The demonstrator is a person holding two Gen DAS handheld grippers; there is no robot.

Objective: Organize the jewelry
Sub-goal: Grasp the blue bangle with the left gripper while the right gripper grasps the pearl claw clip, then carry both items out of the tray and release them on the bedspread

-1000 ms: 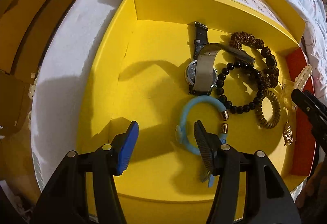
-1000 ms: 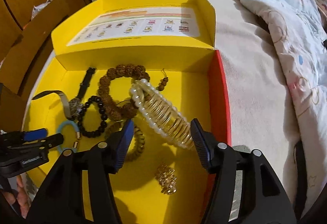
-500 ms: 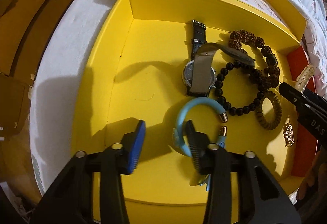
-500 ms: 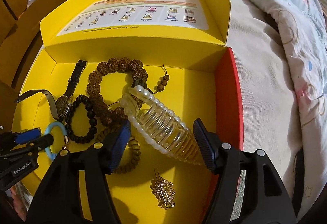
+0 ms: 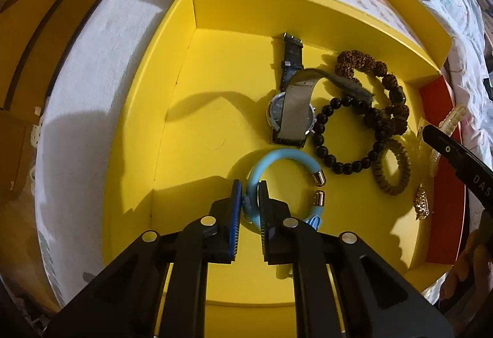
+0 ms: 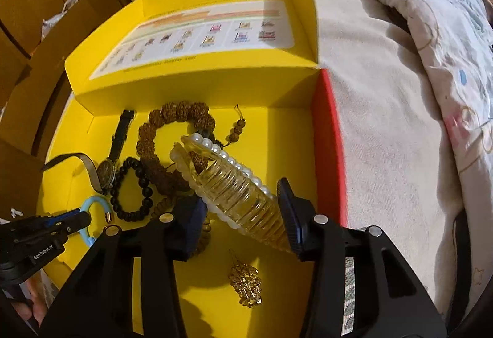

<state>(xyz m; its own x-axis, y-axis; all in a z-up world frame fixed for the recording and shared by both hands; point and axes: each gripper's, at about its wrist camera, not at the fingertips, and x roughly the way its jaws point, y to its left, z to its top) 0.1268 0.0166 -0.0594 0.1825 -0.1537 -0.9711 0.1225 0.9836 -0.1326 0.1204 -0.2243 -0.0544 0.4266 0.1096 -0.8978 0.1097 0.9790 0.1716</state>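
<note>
Left gripper (image 5: 247, 199) is closing, pads already pinching the light, rubbery blue cuff bracelet (image 5: 279, 157) mid-band, probably the soundest hold, away from its slick metal end caps (image 5: 319, 178).

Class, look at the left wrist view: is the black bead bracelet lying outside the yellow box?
No: the black bead bracelet lies on the floor of the yellow box, beside the watch.
</note>
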